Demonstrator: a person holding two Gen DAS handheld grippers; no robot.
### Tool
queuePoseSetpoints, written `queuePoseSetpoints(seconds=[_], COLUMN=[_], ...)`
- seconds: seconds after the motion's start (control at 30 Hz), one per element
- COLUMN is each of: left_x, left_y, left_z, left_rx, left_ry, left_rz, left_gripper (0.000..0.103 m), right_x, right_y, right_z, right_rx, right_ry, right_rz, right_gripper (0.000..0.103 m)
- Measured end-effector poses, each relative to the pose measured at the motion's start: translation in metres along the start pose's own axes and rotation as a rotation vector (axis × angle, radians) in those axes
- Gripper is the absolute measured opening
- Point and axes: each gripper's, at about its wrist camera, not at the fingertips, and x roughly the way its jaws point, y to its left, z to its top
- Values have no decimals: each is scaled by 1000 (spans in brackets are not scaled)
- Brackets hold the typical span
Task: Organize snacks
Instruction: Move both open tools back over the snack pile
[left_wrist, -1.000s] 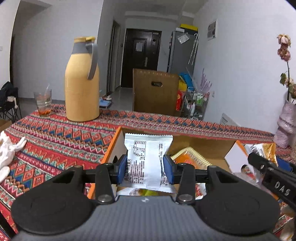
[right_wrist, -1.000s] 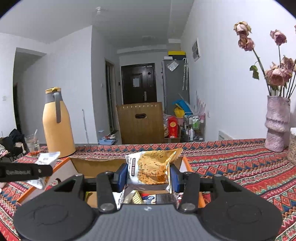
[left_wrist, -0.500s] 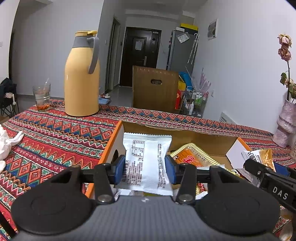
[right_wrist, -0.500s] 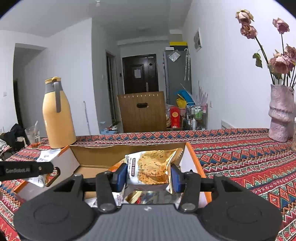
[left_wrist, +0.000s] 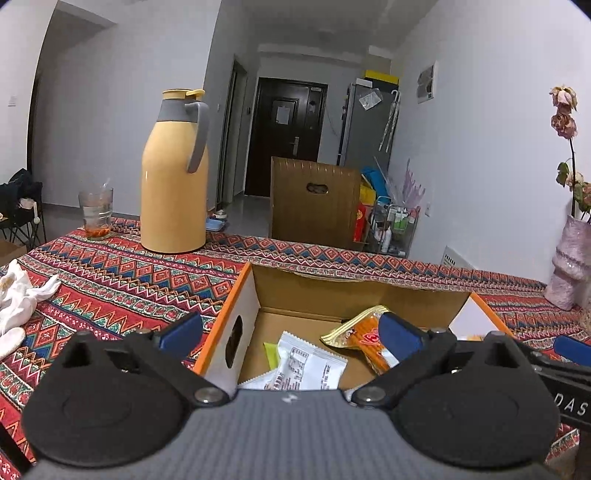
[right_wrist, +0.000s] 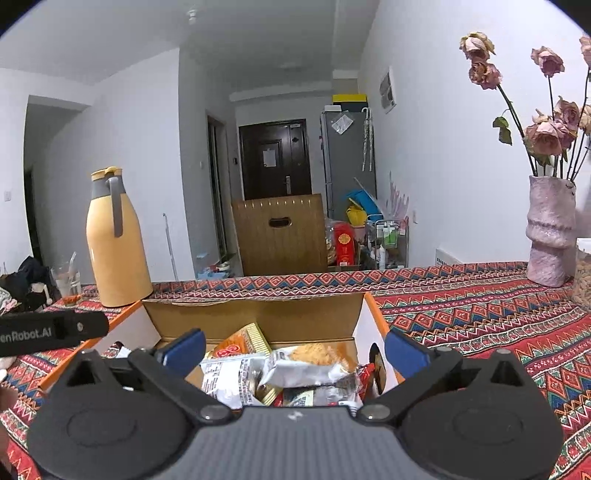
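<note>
An open cardboard box (left_wrist: 243, 295) with orange edges sits on the patterned tablecloth and holds several snack packets. My left gripper (left_wrist: 290, 332) hovers over its near left side, jaws opening wide, with nothing pressed between them. Below it in the box lie a white printed packet (left_wrist: 308, 365) and an orange packet (left_wrist: 369, 330). My right gripper (right_wrist: 295, 347) hangs over the box's right half (right_wrist: 369, 306), jaws also opening, apart from the crisp packet (right_wrist: 310, 363) that lies on the pile beneath. Each gripper's finger shows at the edge of the other's view.
A tall yellow thermos jug (left_wrist: 173, 184) and a drinking glass (left_wrist: 95, 212) stand at the table's far left. A white cloth (left_wrist: 14, 302) lies at the left edge. A pink vase of dried roses (right_wrist: 550, 236) stands far right. A wooden chair back (left_wrist: 314, 203) rises behind the table.
Both grippers went from shut on a packet to wide open. The white packet and the crisp packet have dropped into the box.
</note>
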Motion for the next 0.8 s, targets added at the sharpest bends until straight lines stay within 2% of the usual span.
queuePoseSetpoints(seconds=[0.8], left_x=[1], left_y=[1], left_z=[-3], left_rx=[-12], left_ry=[25], left_rz=[-14], left_gripper=[103], right_x=[-1], right_y=[-2], right_z=[1], right_rx=[13], right_ry=[-6], right_rz=[-19], right_gripper=[103])
